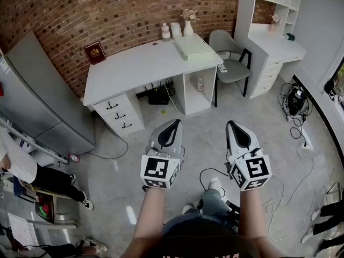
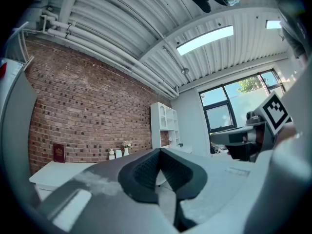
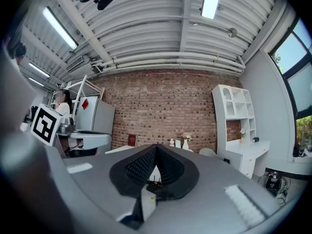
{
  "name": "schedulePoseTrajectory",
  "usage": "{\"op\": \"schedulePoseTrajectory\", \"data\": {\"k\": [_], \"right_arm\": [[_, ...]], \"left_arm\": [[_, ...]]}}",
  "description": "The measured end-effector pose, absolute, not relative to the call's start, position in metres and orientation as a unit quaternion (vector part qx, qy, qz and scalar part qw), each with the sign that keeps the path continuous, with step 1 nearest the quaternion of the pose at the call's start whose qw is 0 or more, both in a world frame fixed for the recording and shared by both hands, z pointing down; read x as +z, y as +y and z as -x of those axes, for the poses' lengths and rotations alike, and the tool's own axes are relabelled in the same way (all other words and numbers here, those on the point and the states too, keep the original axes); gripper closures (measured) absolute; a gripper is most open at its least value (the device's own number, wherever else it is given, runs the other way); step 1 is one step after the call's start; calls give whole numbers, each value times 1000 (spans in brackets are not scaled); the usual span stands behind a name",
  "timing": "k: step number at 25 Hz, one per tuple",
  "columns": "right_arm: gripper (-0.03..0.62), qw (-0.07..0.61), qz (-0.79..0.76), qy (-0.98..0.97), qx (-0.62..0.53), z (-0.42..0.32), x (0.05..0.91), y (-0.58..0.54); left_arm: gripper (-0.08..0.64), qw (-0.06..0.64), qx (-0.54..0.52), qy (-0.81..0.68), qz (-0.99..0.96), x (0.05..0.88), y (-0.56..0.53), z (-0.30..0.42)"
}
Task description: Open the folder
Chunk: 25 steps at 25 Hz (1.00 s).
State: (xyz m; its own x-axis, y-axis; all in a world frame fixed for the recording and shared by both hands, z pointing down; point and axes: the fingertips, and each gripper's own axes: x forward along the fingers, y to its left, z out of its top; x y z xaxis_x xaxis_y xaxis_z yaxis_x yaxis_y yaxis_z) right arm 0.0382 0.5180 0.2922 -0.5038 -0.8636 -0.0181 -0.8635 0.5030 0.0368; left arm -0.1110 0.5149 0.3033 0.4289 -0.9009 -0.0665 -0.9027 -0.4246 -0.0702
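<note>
A: Forearms [image 1: 146,219] at the bottom edge come first. Past them the left tongs [image 1: 173,123] and right tongs [image 1: 233,126] are held out level, just below centre. What are they doing?

B: Nothing yet. Both pairs are pressed together at the tips with nothing between them. Each gripper view shows the ribbed pads meeting and only the room beyond.

A: And the folder [image 1: 193,47]?

B: It looks to be the pale green flat thing lying closed at the right end of the white tabletop [image 1: 134,63], upper centre of the head view. It is well apart from both tongs.

A: So how far along is the task?

B: I judge it not begun. The cover is down and untouched, and the person stands well short of it. What's left is to walk up, reach in, catch the cover's edge and swing it over.

A: What about the room?

B: A brick wall [image 1: 107,9] runs behind the tabletop, with a red book [image 1: 95,52] leaning on it. Bottles and a vase [image 1: 188,23] stand just beyond the folder. Drawers [image 1: 119,114] sit under the tabletop's left end and a grey chair [image 1: 228,52] to its right. A white shelf unit [image 1: 271,15] fills the upper right corner and a grey fridge [image 1: 43,101] stands at the left edge. The floor [image 1: 118,181] is glossy grey, with cables [image 1: 290,160] trailing at right. Another person [image 1: 32,176] sits at lower left.
</note>
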Motion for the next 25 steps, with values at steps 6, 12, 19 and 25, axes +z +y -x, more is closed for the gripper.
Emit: {"op": "schedulePoseTrajectory", "data": {"k": [6, 12, 19, 25], "right_arm": [[592, 5, -501, -865, -18, -22, 293, 525], [592, 2, -507, -862, -18, -19, 297, 494], [565, 4, -486, -873, -23, -17, 305, 425], [565, 9, -466, -885, 6, -33, 307, 340]], "left_arm": [[560, 40, 15, 539, 841, 305, 523, 131], [560, 42, 18, 548, 835, 308, 498, 141], [560, 43, 18, 558, 828, 312, 432, 138], [560, 20, 15, 559, 829, 320, 350, 119]]}}
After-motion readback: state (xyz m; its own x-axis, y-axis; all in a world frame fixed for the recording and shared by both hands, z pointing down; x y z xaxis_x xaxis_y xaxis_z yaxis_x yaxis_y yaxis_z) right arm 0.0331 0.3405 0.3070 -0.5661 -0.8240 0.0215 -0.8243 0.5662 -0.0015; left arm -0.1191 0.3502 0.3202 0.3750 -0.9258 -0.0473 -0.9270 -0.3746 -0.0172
